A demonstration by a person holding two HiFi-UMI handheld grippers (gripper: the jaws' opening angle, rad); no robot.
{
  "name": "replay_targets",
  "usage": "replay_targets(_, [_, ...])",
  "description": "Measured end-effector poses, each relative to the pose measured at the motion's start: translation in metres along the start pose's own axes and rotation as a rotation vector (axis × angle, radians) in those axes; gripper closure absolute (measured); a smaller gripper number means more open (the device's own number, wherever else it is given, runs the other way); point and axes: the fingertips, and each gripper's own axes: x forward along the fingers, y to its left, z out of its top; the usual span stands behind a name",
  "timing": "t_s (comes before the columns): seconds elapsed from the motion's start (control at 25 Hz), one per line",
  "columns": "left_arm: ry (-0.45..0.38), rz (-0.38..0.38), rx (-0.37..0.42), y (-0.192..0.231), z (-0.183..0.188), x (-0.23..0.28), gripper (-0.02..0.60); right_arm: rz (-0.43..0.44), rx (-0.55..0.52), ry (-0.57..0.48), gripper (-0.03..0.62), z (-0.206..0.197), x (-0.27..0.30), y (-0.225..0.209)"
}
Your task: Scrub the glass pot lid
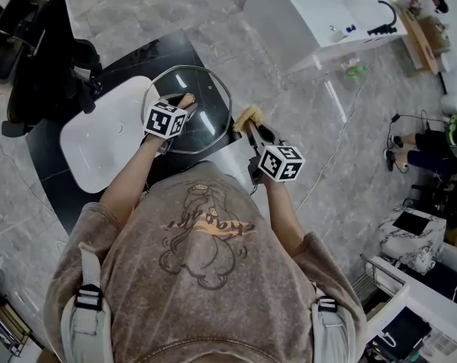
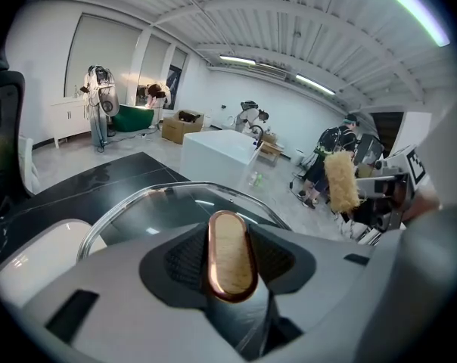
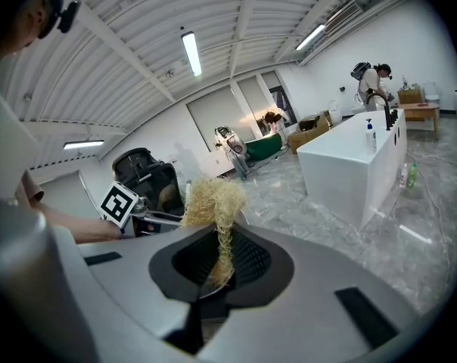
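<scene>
Left gripper point(image 1: 183, 106): clamping round glass pot lid point(image 1: 207, 82) by its oval wooden knob point(image 2: 230, 254).
Right gripper point(image 3: 216, 269): pinching yellow fibrous scrubber point(image 3: 212, 201) at lid's three o'clock.

Large open hall, lab or test-studio type, not a home. Evidence:
- Ribbed white ceiling point(image 3: 130, 82) with strip lights point(image 3: 191, 53).
- Grey marble-look floor point(image 1: 304, 112).
- Free-standing white counter point(image 1: 327, 10) with tap point(image 1: 383, 23), upper right of head view.
- Cardboard boxes point(image 2: 184, 125), centre left of left gripper view.
- Several other people point(image 2: 331, 153) at work far off, centre and right of the same view.
</scene>
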Motion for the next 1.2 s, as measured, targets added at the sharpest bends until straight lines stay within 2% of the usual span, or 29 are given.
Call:
replay_targets(0.24, [-0.006,-0.005,0.010,-0.002,-0.002,0.002,0.391,0.017,-0.002,0.010,0.553,-0.002,0.006,0.002])
replay_targets(0.4, [0.001,0.014,0.047,-0.002,-0.004,0.000,0.391,0.029,-0.001,0.015,0.553,-0.003,0.010,0.005])
replay_targets(0.56, [-0.024,0.016,0.048,-0.005,0.002,-0.007,0.390,0.038,0.003,0.016,0.553,-0.002,0.010,0.006])
replay_targets(0.72, [-0.099,0.002,-0.014,-0.001,0.015,-0.020,0.406,0.040,0.003,0.021,0.553,-0.004,0.012,0.006])
replay_targets(0.84, [-0.166,0.019,-0.032,0.002,0.028,-0.034,0.541,0.046,0.000,0.022,0.553,-0.004,0.013,0.008])
replay_targets(0.88, [-0.186,0.023,-0.029,0.002,0.032,-0.040,0.565,0.049,-0.001,0.020,0.553,-0.003,0.013,0.010])
replay_targets(1.2, [-0.357,0.019,0.097,-0.037,0.078,-0.093,0.565,0.047,-0.090,-0.079,0.553,0.027,0.003,0.041])
